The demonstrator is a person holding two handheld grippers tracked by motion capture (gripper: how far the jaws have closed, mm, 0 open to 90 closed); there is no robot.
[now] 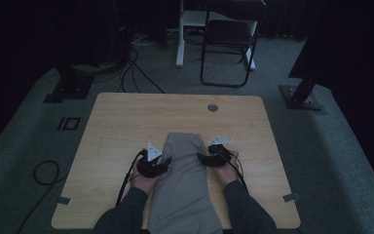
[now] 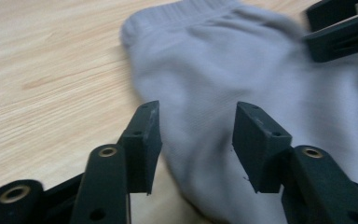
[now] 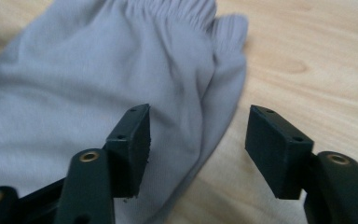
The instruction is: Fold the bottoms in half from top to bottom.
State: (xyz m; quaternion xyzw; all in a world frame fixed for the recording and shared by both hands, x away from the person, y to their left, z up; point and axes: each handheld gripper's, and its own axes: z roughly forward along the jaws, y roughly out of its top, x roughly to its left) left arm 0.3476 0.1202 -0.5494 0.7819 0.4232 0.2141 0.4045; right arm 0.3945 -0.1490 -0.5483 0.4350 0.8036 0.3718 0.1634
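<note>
A grey folded garment (image 1: 183,183) with a ribbed elastic band at its far end lies lengthwise on the wooden table (image 1: 126,122). My left gripper (image 1: 157,165) sits at the garment's left edge, jaws open, the cloth (image 2: 223,84) lying between and beyond them without being pinched. On the opposite side my right gripper (image 1: 206,157) is open too; the garment's right edge (image 3: 121,70) passes under its left jaw and bare wood lies under the right one. The far gripper (image 2: 340,28) also shows in the left gripper view, at the top right.
A round cable hole (image 1: 213,107) is in the table near its far edge. Beyond the table stand a dark folding chair (image 1: 229,44), a white desk leg (image 1: 180,39) and black stand bases (image 1: 68,85). Cables (image 1: 136,73) run across the carpet.
</note>
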